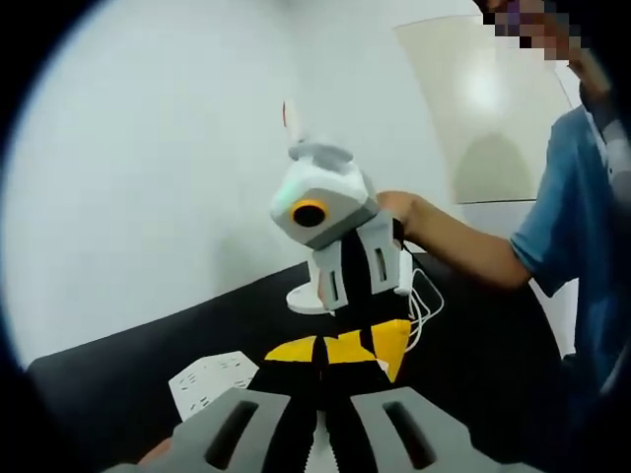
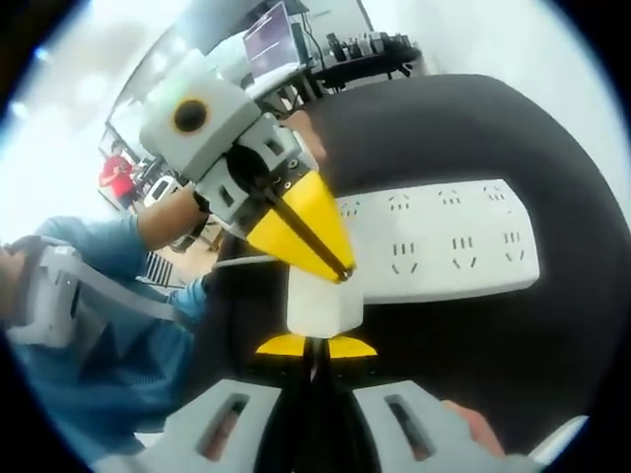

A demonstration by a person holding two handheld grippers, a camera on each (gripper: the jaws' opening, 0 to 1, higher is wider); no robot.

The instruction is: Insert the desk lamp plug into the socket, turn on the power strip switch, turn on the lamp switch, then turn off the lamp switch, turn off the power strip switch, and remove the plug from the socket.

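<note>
The left gripper [image 2: 340, 266] slants down over the power strip [image 2: 444, 246], jaws closed together; the right gripper [image 2: 317, 347] clamps the white plug [image 2: 323, 305].

A black table [image 1: 118, 370] carries everything. In the left gripper view, a white power strip [image 1: 212, 382] lies flat on it at about 7 o'clock, the lamp's round white base [image 1: 308, 300] stands near the centre, and a coiled white cord [image 1: 424, 310] rests toward 3 o'clock. In the right gripper view, the strip [image 2: 444, 241] stretches toward 3 o'clock across the dark top [image 2: 473, 128].
</note>
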